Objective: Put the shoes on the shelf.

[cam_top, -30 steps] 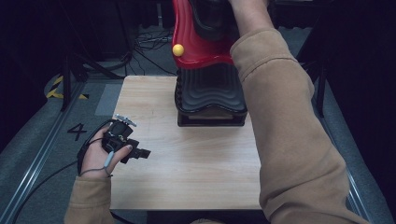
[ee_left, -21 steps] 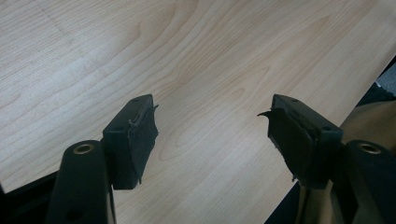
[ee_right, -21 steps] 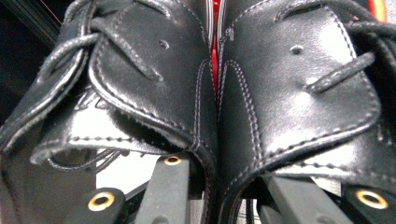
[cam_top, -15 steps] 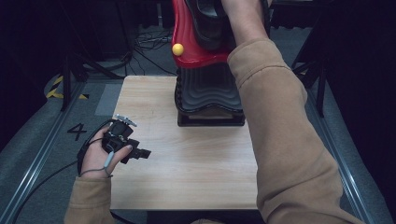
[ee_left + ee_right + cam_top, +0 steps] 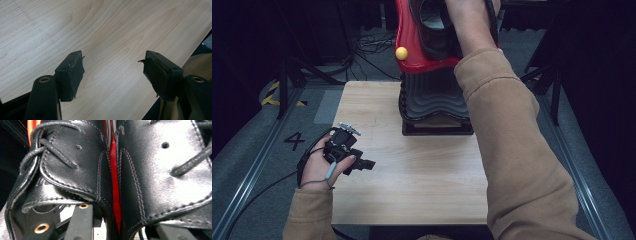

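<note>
Two grippers are doing very different things. Near the counter's left edge (image 5: 343, 150), the left gripper (image 5: 363, 164) is lying in the person's left hand (image 5: 318, 169). Its jaws are standing wide apart over bare pale wood and holding nothing, and it is sitting just where it was a second ago.

Moving right, a tall red plastic stand (image 5: 411, 57) with a small yellow ball (image 5: 401, 53) on its side is rising from a black ribbed base (image 5: 432, 97), which is resting at the counter's far edge, right of the middle. The pair of black leather lace-up shoes (image 5: 75, 167) is sitting up in that stand, with a thin red strip (image 5: 113, 170) showing between the two.

Further right, the right hand (image 5: 469, 22) in its tan sleeve (image 5: 512, 150) is reaching up into the stand, and the cuff is now sitting slightly lower than a second ago. The right gripper (image 5: 125, 227) is pushing in among the shoes. Its jaws have just been opening and are standing partway apart, one inside a shoe's mouth, with leather and the red strip between them. Whether the pads are pressing on the leather I cannot tell.

To my eye, this widening is either letting go of a shoe just seated or making room for a fresh bite on one.
</note>
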{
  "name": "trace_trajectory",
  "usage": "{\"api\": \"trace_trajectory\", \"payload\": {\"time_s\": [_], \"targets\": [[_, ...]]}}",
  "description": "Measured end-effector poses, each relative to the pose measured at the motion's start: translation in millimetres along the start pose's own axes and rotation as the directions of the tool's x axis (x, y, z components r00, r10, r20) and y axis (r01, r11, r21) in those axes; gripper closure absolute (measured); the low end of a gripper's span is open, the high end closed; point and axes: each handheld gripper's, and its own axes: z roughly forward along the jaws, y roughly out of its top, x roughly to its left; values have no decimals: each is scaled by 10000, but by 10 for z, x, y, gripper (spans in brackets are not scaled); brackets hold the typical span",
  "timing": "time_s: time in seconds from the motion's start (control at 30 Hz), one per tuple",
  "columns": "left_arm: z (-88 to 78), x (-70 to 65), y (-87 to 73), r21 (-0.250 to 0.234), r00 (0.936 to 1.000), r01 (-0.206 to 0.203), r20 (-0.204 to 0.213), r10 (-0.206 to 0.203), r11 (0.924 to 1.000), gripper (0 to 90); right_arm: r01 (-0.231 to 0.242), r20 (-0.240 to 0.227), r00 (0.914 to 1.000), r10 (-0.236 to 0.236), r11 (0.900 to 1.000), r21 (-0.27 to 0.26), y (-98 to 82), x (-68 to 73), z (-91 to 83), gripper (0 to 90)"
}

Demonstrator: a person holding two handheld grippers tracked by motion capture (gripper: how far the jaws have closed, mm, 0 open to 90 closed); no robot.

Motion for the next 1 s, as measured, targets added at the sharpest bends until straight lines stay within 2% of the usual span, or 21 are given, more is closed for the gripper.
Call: {"api": "trace_trajectory", "payload": {"time_s": [0.1,0.17,0.27,0.3,0.43,0.57,0.73,0.8,0.9,0.93,1.0], "targets": [[-2,6,0,-5,10000,-29,-48,29,10000,329,-103,-162,9998,104,9999,100,-5,-12,-2,607],[2,2,2,11,10000,4,4,-4,10000,329,-160,-264,9995,169,9993,346,-11,-52,-20,549],[2,-15,9,28,10000,-28,18,28,10000,329,-113,-303,9995,123,9994,331,-20,-72,-22,514],[-1,-20,12,29,10000,-64,-5,64,10000,329,-125,-343,9993,134,9996,262,-36,-107,-18,478],[2,-41,25,23,10000,-98,3,98,9999,328,-161,-402,9990,172,9995,270,-52,-132,-30,475],[13,-59,36,61,9999,-137,15,137,9999,328,-37,-533,9986,51,9996,262,-59,-138,-113,461],[15,-74,45,48,9998,-191,5,191,9998,329,266,-763,9968,-248,9994,227,-94,-166,-232,442],[19,-74,45,62,9998,-185,-2,185,9998,328,293,-927,9953,-285,9995,68,-97,-211,-319,442],[14,-79,47,66,9998,-203,-54,204,9998,329,607,-1309,9895,-606,9981,-28,-112,-277,-509,441],[14,-79,47,66,9998,-203,-54,204,9998,329,607,-1309,9895,-606,9981,-28,-112,-277,-509,441],[8,-79,44,56,9997,-226,-128,227,9997,328,1034,-1446,9837,-1071,9941,-330,-142,-328,-664,430]]}}
